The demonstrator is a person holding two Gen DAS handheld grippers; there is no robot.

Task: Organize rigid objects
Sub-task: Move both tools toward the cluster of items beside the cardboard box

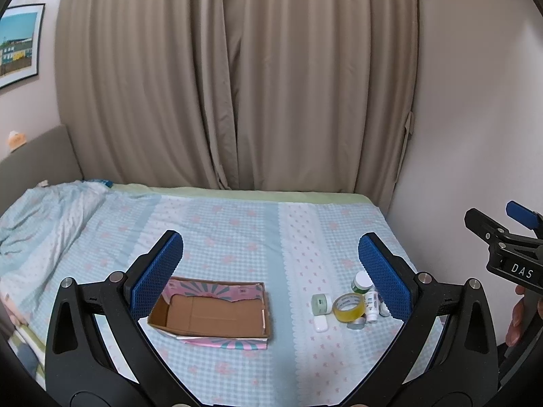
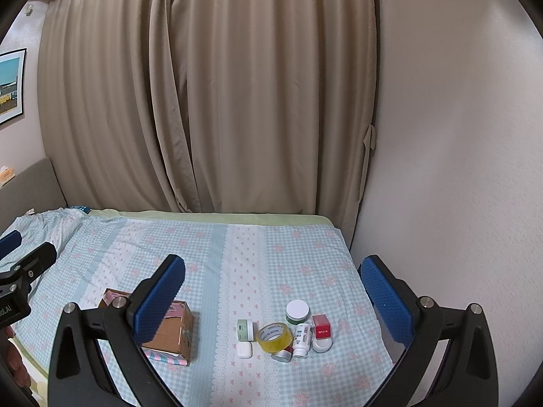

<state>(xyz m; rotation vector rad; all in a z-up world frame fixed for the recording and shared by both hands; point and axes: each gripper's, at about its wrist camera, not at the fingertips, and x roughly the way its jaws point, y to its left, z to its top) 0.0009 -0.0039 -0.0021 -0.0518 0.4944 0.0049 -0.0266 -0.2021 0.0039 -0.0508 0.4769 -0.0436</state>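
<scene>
We see our left gripper point(image 1: 271, 268) wide open above a bed point(image 1: 237, 224), empty cardboard box point(image 1: 212, 315), yellow tape roll point(image 1: 349, 307), small jars beside

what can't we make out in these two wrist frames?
- Left wrist view: the right finger of the left gripper covers part of the item cluster; the red box shows only in the right wrist view.
- Right wrist view: the right gripper, its left finger, hides most of the cardboard box, so its inside is unseen.
- Both: the white bottle label print is too small to read.
</scene>
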